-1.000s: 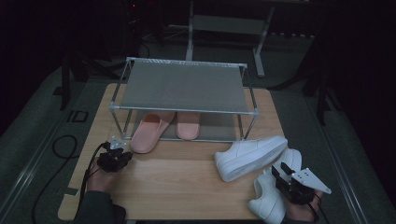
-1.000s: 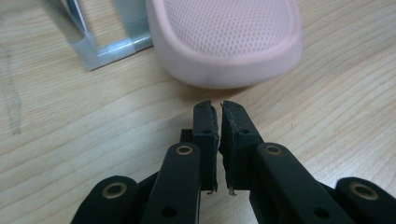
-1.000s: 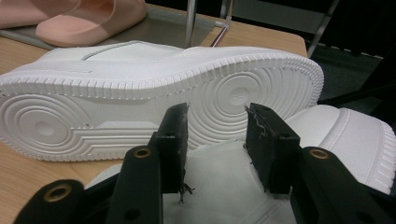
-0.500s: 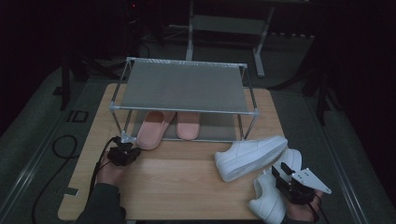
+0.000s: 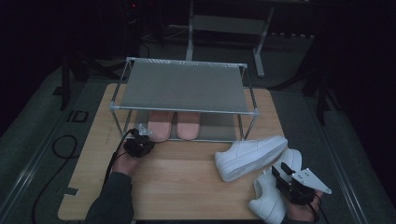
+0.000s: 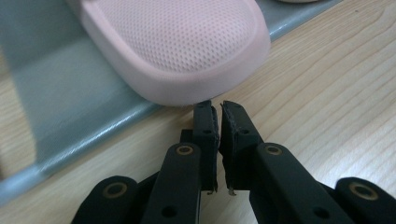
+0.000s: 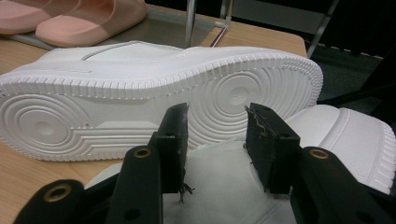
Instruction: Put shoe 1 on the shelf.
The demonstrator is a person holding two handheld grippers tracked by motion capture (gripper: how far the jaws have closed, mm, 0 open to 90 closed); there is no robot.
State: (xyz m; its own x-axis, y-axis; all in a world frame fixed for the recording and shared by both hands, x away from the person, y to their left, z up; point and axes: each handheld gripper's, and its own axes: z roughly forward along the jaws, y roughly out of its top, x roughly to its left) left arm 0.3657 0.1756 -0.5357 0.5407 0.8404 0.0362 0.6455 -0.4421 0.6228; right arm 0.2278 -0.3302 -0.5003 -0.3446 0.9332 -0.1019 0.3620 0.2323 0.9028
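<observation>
Writing: no brand or label could be read on the shoes.
Left gripper (image 6: 218,108): jaws pressed together, empty, tips just at the heel of the pink slipper (image 6: 173,46) (half on the rack's lower shelf (image 6: 60,93)).
Right gripper (image 7: 217,122): jaws part open, straddling the lower white sneaker (image 7: 224,186), not visibly clamped; the other sneaker (image 7: 140,93) lay on its side just ahead.

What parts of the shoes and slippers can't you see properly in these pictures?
- Pink slippers: in the high view, their far ends sit hidden under the rack's top shelf.
- Left slipper: cut off by the top edge of the left gripper view; whether the shut left gripper touches it is unclear.
- Lower white sneaker: partly covered by the right gripper and the tipped sneaker.
</observation>
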